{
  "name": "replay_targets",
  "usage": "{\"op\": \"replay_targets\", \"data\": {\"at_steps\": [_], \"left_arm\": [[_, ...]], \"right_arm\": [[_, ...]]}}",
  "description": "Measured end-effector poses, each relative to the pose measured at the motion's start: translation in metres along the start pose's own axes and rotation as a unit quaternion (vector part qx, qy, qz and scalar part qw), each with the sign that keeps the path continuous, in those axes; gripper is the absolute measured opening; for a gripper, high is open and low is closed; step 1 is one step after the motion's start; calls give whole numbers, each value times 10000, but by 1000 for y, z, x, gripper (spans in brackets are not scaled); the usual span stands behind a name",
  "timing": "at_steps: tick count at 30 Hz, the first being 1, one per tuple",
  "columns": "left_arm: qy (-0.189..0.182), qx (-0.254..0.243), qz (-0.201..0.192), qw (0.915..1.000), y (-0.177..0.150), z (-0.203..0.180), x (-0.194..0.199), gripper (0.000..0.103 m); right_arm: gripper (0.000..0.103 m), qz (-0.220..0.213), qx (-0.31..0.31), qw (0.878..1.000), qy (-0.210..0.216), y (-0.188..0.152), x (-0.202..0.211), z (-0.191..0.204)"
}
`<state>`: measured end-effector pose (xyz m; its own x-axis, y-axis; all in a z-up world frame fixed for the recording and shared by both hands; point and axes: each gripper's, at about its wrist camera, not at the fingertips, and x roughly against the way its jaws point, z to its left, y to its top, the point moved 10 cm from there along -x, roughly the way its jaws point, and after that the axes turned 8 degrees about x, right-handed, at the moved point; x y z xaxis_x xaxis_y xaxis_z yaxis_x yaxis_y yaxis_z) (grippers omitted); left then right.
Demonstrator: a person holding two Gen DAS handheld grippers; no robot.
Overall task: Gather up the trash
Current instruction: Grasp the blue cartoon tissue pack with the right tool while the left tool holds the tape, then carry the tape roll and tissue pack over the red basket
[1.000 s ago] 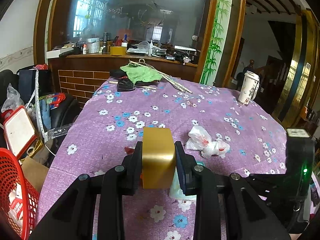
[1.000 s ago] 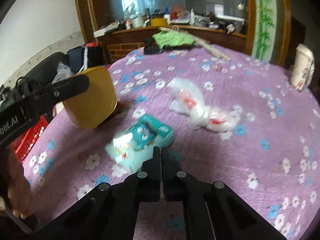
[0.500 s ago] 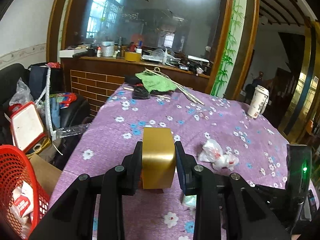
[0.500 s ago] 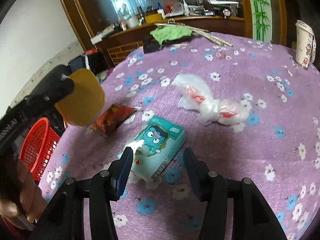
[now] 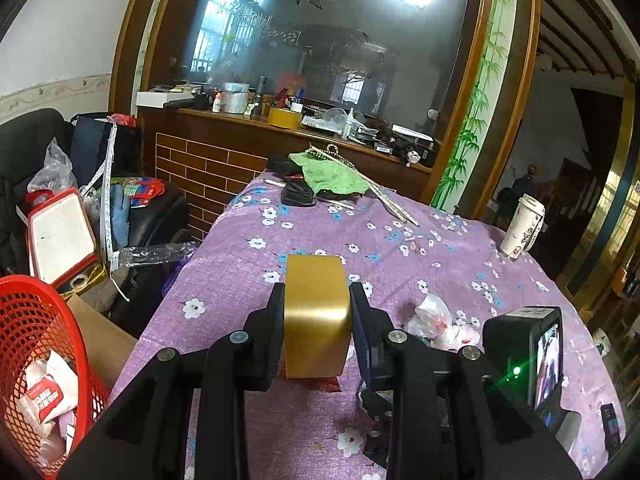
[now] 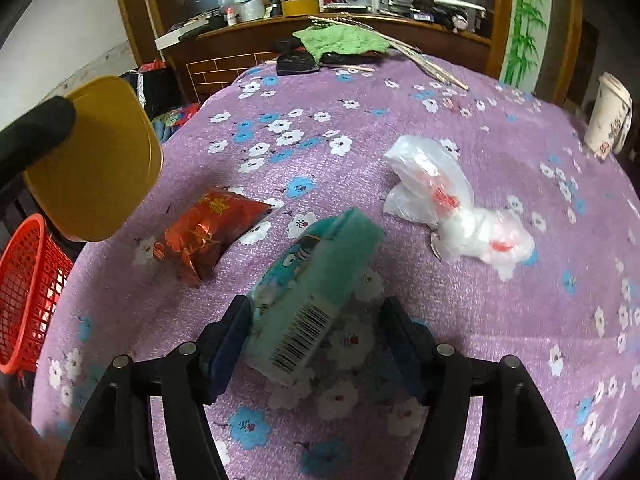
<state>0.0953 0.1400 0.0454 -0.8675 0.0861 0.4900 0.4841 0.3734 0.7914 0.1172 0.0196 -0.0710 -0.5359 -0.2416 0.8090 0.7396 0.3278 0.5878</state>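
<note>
A purple floral tablecloth covers the table where trash is being collected. The left gripper is clamped on a gold box, both pads pressed to its sides, the box lifted off the cloth at the table's near-left edge. In the right wrist view the same gold box shows as a rounded-corner tin, far left of the cloth & clear of it.

The right gripper has just been opening its jaws; they stand apart w/ a teal tissue pack between them. The left pad touches or nearly touches the pack's side, the right pad stands clear. The pack lies at the near-centre of the cloth, tilted w/ one end raised, barcode label facing the camera & a cartoon face on its top; barcode digits too small to read.

Just left of the pack lies a crumpled red foil wrapper w/ gold characters, not legible. Right of the pack, apart from it, sits a clear plastic bag w/ red print, also unreadable. A white paper cup w/ a printed pattern stands upright at the cloth's far-right edge. A green cloth & thin sticks lie at the far end.

Off the cloth's left edge, lower down, a red mesh basket holds white wrappers w/ red printed labels; text too small to make out.
</note>
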Motion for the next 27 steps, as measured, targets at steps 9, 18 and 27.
{"op": "replay_targets", "data": {"at_steps": [9, 18, 27], "left_arm": [[4, -218, 132, 9997, -9, -10, -5, 29], [-395, -580, 473, 9964, -34, -40, -13, 29], [-286, -948, 423, 9942, -44, -53, -14, 29]], "right_arm": [[12, -379, -127, 9986, 353, -3, 21, -7], [12, -1364, -503, 9889, 309, -3, 74, -49], [12, -1708, -431, 9840, 281, 4, 95, -53]]}}
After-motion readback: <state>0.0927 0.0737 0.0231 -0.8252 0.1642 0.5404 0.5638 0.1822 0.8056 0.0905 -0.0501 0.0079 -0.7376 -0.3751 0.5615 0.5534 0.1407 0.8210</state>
